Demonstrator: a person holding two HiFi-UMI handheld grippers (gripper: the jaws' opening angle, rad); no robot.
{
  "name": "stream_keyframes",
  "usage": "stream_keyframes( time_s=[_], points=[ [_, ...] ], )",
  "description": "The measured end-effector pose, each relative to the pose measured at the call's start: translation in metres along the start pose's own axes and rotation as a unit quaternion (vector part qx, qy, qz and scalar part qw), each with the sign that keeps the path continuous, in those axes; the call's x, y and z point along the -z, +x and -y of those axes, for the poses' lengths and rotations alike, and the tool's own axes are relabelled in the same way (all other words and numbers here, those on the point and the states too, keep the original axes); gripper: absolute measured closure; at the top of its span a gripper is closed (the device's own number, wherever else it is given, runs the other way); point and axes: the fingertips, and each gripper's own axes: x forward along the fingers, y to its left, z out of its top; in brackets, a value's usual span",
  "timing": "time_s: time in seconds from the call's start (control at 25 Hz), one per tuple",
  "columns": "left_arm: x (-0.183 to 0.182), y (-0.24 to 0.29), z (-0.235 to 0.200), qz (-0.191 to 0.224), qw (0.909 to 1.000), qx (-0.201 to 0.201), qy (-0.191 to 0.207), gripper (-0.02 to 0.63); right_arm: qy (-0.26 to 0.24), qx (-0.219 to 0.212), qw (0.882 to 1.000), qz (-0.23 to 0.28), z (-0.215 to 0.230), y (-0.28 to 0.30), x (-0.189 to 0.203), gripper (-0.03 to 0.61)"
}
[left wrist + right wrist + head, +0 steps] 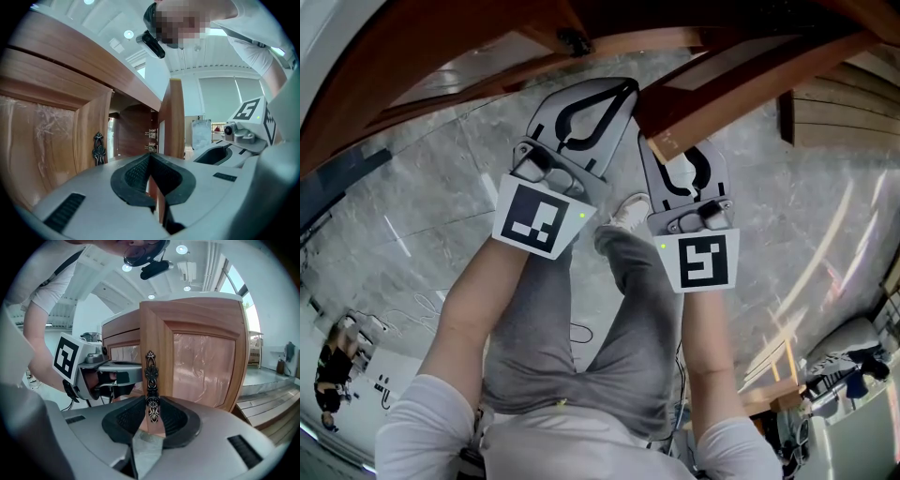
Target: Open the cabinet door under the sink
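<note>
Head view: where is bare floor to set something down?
Bare floor lies left of the left hand-held gripper, and more right of the right hand-held gripper at the door handle. Crowded mid-frame: both grippers, the person's legs, the open cabinet door.

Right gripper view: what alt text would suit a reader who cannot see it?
The right gripper has its jaws closed on the ornate dark metal handle of a wooden cabinet door that stands swung open. The left gripper, with its square-marker cube, sits by the door's left edge, and the person leans in overhead.
</note>
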Motion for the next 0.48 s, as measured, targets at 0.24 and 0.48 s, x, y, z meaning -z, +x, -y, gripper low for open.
stream_keyframes(
  time_s=[0.24,0.48],
  points=[
    [-0.005,-0.001,0.006,-0.009,0.9999,0.009,-0.01,0.604,0.006,0.03,1.0,-0.002,0.006,-0.026,-0.008,0.484],
    [-0.004,-0.002,0.007,-0.014,0.9997,0.013,-0.016,0.604,0.005,0.081,0.996,0.042,0.019,-0.034,-0.035,0.506]
  ],
)
